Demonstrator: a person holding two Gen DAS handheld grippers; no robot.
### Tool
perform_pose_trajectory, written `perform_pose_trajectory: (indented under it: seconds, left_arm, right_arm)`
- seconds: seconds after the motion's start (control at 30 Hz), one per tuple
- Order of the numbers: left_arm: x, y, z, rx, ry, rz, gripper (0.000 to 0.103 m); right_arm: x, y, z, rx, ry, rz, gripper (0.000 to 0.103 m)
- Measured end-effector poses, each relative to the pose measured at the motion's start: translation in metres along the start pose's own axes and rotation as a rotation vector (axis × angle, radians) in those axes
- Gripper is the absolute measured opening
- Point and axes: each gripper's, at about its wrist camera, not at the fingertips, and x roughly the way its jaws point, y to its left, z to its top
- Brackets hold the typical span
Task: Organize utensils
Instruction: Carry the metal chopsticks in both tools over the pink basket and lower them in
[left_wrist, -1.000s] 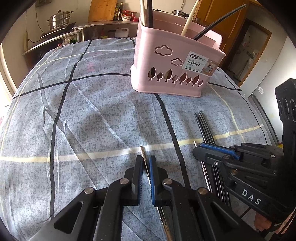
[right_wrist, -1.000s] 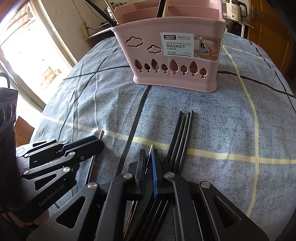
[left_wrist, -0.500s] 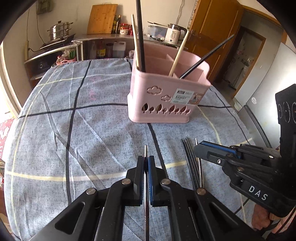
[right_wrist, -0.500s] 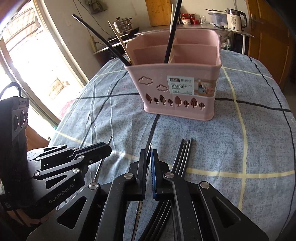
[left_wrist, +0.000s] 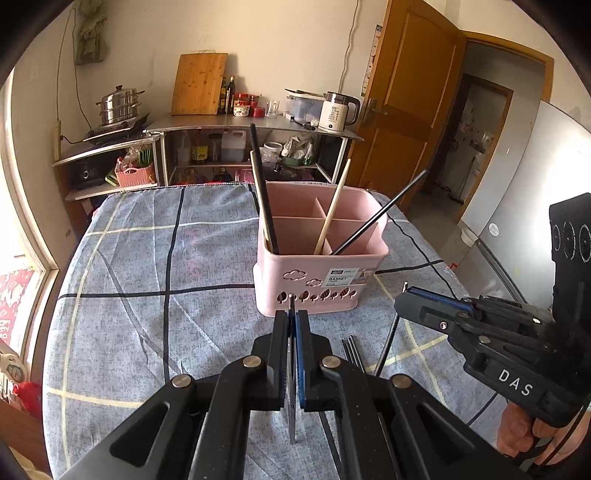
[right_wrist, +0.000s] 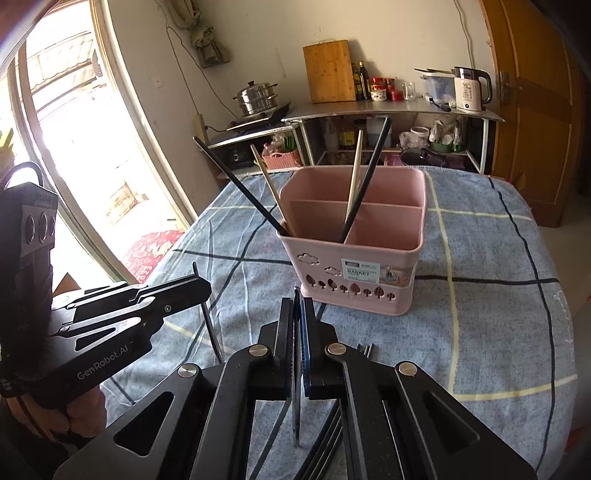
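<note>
My left gripper (left_wrist: 291, 325) has its fingers pinched tight on a thin metal chopstick (left_wrist: 291, 424), lifted clear of the desk (left_wrist: 129, 314) with its checked blue cloth. My right gripper (right_wrist: 297, 314) is likewise clamped on a slim dark chopstick (right_wrist: 296, 417), also raised off the cloth. Ahead of both stands the pink divided chopstick basket (left_wrist: 321, 288), already holding two black chopsticks and two pale wooden ones that lean out of its compartments. More dark chopsticks (left_wrist: 354, 352) lie on the cloth between the grippers, just short of the basket.
</note>
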Motion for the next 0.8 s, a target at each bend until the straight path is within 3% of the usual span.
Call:
perform_pose_trajectory:
  seconds: [0.37, 0.8]
  left_arm:
    - [-0.021, -0.009, -0.013, 0.009, -0.024, -0.005, 0.004]
    - [-0.061, -0.022, -0.058, -0.007, -0.026, 0.006, 0.004]
  right_arm:
    - [-0.017, 0.003, -0.011, -0.016, -0.029, 0.007, 0.003]
    - [-0.051, 0.013, -0.042, -0.038, -0.039, 0.01, 0.003]
